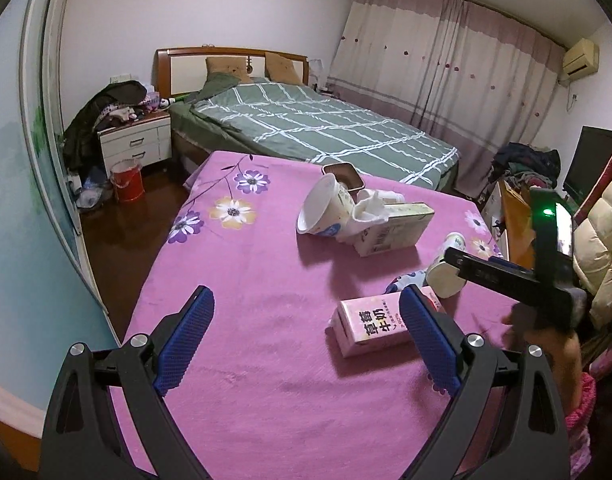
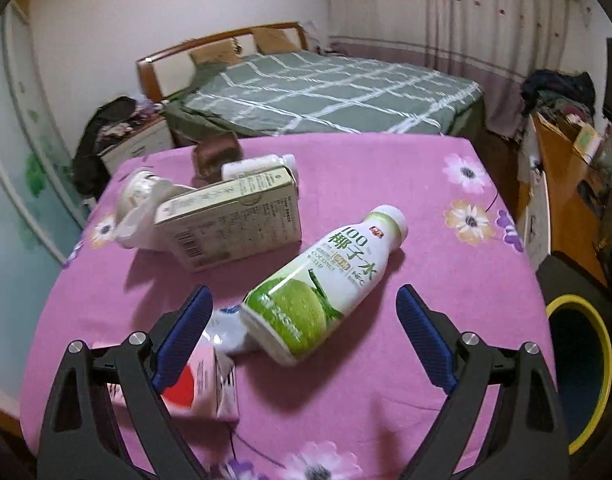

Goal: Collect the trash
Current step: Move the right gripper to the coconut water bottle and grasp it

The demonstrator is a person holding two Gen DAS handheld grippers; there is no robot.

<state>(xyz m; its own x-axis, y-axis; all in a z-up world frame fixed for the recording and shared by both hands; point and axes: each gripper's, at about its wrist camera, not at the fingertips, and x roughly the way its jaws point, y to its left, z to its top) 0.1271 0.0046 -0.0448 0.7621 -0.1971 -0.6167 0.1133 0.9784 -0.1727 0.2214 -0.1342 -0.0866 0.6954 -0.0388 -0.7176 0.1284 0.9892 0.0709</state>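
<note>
Both tools wide open, empty: right tool (image 2: 301,300) over coconut bottle (image 2: 326,280), left tool (image 1: 306,304) near pink carton (image 1: 370,326).

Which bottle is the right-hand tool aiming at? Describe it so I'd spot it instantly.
On the pink flowered cloth, nearest the right gripper, lies a white bottle on its side. Unlike the cartons beside it, it shows a green coconut picture.
</note>
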